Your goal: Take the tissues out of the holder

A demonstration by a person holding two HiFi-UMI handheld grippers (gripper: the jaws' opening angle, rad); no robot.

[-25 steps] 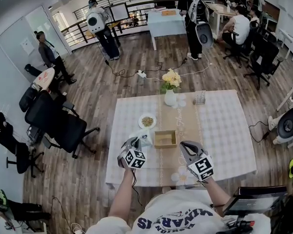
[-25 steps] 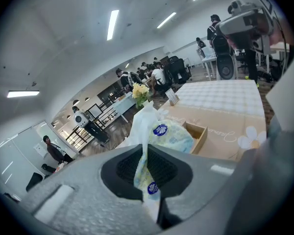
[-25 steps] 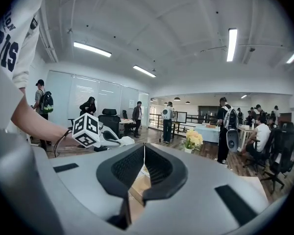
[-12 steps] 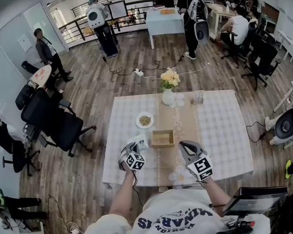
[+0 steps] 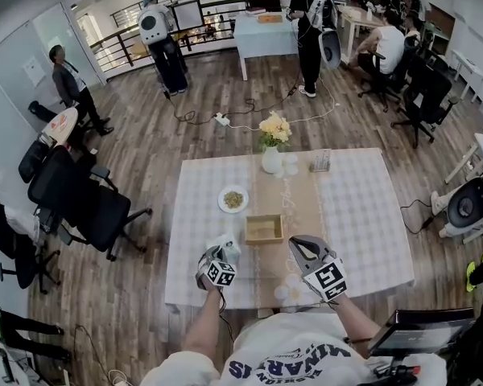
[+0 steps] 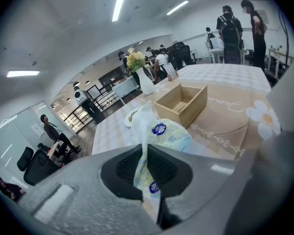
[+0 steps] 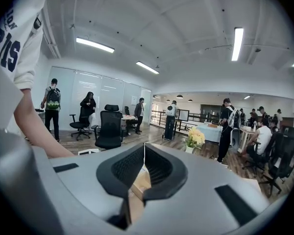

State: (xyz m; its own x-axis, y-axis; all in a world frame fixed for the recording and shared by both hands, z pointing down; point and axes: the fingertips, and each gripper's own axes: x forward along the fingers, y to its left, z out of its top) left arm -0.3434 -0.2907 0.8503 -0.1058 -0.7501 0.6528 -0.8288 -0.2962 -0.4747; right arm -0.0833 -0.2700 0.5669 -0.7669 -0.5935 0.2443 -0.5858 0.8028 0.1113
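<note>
**Tissue pack outside its wooden holder**

The left tool (image 6: 146, 153) is clamped on the crinkled plastic wrapper of a soft, pale tissue pack (image 6: 170, 133), just beside the open rectangular wooden holder (image 5: 264, 229) on the checked-cloth surface (image 5: 362, 215). The right tool (image 7: 143, 153) is closed and empty.

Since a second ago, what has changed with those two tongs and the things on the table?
The left tongs, clamped on the tissue pack, have come down toward the table, bringing the pack lower and nearer the person. Nothing was grabbed or let go. The right tongs stayed put, shut and empty. The wooden holder, plate and flower vase did not move.
</note>
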